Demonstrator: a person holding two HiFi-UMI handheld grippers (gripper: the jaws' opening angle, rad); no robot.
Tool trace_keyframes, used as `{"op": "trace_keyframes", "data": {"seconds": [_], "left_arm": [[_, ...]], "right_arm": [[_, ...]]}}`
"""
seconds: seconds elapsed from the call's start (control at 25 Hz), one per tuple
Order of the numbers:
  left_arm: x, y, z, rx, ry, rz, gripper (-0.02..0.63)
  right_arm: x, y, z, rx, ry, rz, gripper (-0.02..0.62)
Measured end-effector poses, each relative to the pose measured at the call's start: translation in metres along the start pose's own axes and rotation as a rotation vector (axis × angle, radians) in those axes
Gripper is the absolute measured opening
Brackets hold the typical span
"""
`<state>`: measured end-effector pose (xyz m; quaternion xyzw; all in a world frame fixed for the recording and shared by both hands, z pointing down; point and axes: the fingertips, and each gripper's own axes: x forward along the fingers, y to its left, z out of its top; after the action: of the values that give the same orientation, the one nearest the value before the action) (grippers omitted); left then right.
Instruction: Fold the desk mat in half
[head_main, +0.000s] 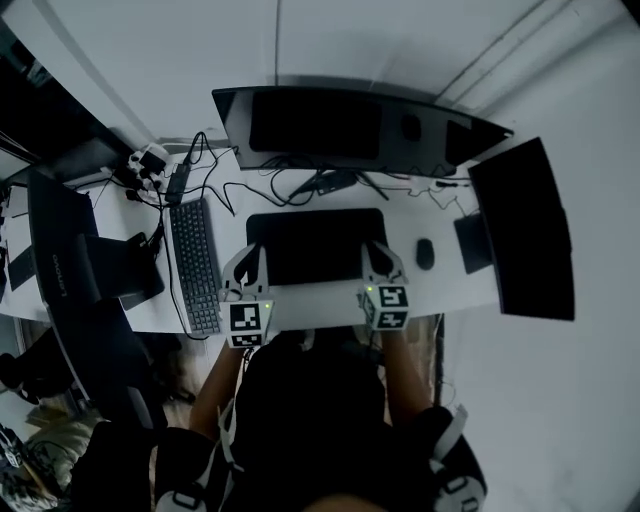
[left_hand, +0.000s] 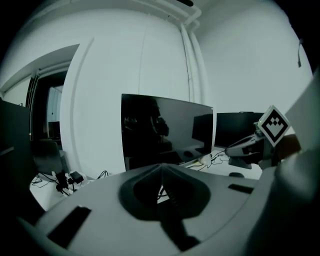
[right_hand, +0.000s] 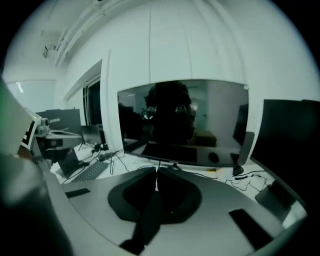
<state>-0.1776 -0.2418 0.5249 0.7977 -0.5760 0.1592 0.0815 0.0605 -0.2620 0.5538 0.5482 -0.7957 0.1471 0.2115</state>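
Note:
A black desk mat (head_main: 315, 245) lies flat on the white desk (head_main: 320, 312), in front of the curved monitor. My left gripper (head_main: 252, 260) rests on the mat's near left corner, and my right gripper (head_main: 377, 252) on its near right corner. In the left gripper view the left gripper (left_hand: 161, 168) has its jaws pressed together, and the right gripper (right_hand: 156, 173) looks the same in its own view. Each appears shut on the mat's edge, though the pinched edge itself is hidden. Both marker cubes sit at the desk's front edge.
A wide curved monitor (head_main: 350, 125) stands behind the mat, with a second dark monitor (head_main: 525, 230) at the right. A keyboard (head_main: 195, 265) lies left of the mat and a mouse (head_main: 425, 253) right of it. Cables (head_main: 300, 185) run along the back. A laptop (head_main: 60, 260) sits far left.

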Motion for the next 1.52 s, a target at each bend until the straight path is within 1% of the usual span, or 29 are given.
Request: {"op": "trace_keyframes", "data": {"seconds": [0.12,0.28,0.4,0.48,0.56,0.88,1.16,1.52], "left_arm": [[-0.021,-0.003,0.023,-0.011,-0.047,0.007,0.006],[-0.045,-0.015,0.048,-0.065,-0.112,0.024,0.006],[-0.057,-0.026,0.063,-0.068,-0.141,0.040,0.006],[-0.063,-0.035,0.079,-0.079,-0.175,0.056,0.006],[-0.067,-0.042,0.089,-0.071,-0.194,0.076,0.006],[-0.073,-0.067,0.101,-0.056,-0.201,0.114,0.006],[-0.069,-0.079,0.102,-0.035,-0.189,0.126,0.006],[-0.067,-0.083,0.103,-0.031,-0.187,0.136,0.006]], "right_arm": [[-0.031,-0.003,0.012,0.008,-0.051,-0.033,0.009],[-0.066,-0.003,0.043,0.001,-0.140,-0.050,0.008],[-0.088,-0.010,0.064,0.028,-0.202,-0.050,0.008],[-0.102,-0.016,0.074,0.035,-0.228,-0.055,0.008],[-0.113,-0.023,0.079,0.032,-0.246,-0.056,0.008],[-0.133,-0.042,0.085,0.059,-0.269,0.003,0.008],[-0.134,-0.040,0.088,0.034,-0.274,0.051,0.008],[-0.133,-0.041,0.083,0.049,-0.272,0.053,0.008]]}}
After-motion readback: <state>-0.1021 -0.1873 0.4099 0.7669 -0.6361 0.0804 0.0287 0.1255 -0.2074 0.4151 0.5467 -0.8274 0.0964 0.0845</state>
